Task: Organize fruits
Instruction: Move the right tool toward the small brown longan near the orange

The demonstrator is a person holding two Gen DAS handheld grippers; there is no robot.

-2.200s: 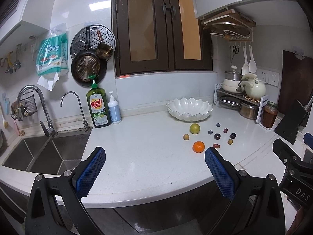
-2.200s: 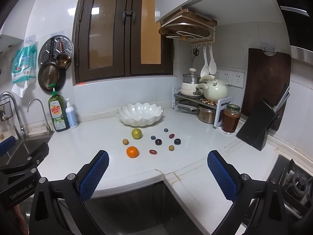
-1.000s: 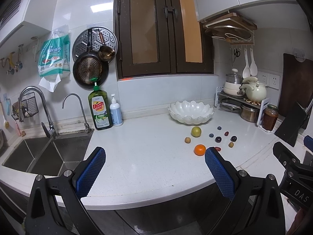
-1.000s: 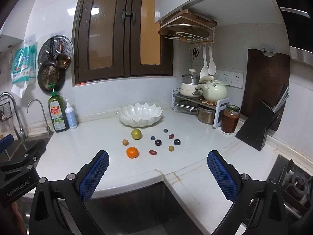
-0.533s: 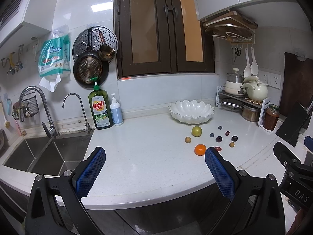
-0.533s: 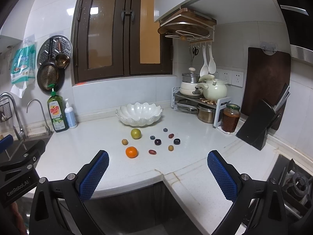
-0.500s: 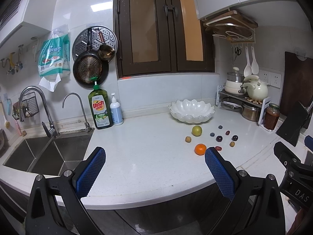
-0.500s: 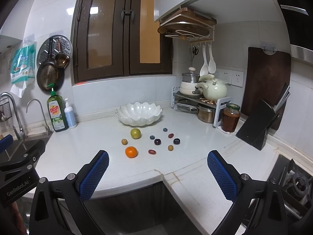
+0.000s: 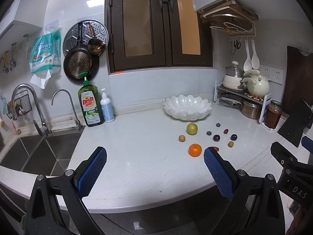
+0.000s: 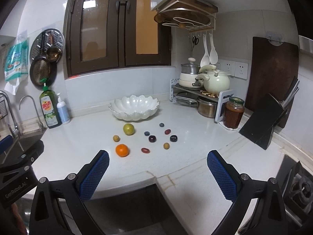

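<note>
barely drifted over last two seconds, nothing grabbed | left gripper (image 9: pixel 155 168) and right gripper (image 10: pixel 157 169) both spread wide, empty | orange (image 10: pixel 122 150) plus small fruits ahead, white scalloped bowl (image 10: pixel 134 107) beyond, empty | organizing not started

Both cameras looked forward along their fingers from past the front edge of the white counter (image 9: pixel 137 146), far from the back wall. The left view faced the sink (image 9: pixel 35 154) side. The right view faced the corner by the stove (image 10: pixel 301 184). Both saw the white bowl (image 9: pixel 187 107) and the small fruits.
</note>
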